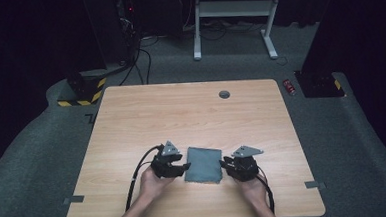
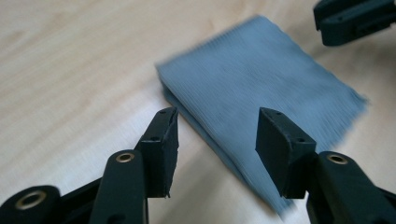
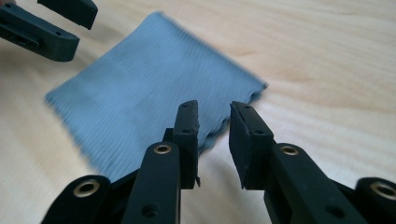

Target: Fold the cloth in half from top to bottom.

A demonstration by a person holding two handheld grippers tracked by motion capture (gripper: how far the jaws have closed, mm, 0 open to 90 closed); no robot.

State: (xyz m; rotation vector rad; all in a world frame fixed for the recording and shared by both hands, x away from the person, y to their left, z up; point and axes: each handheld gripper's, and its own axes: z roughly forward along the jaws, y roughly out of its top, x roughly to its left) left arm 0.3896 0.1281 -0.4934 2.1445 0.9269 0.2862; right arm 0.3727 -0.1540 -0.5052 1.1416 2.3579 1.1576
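The cloth (image 1: pixel 203 165) is lying flat on the table (image 1: pixel 181 114), folded into a grey-blue rectangle near the person's edge, between the two grippers. The left gripper (image 1: pixel 184 166) is sitting just at the cloth's left edge, with the left hand (image 1: pixel 152 184) behind it. In the left gripper view the cloth (image 2: pixel 261 98) is showing its folded, layered edge running down between the jaws, and the left gripper (image 2: pixel 217 140) is standing with its jaws wide apart; the pads are pressing on nothing and the fabric is lying loose on the wood under the gap. The right gripper (image 1: pixel 225 163) is sitting at the cloth's right edge, with the right hand (image 1: pixel 254 189) behind it. In the right gripper view the cloth (image 3: pixel 149 93) is spreading ahead of the jaws, its frayed near edge lying just in front of the tips, and the right gripper (image 3: pixel 214 140) is standing with a narrow gap between its jaws, with only bare wood in that gap. Neither gripper is clamping the fabric. Each gripper view is also catching the other gripper's black jaws in an upper corner, beyond the far side of the cloth.
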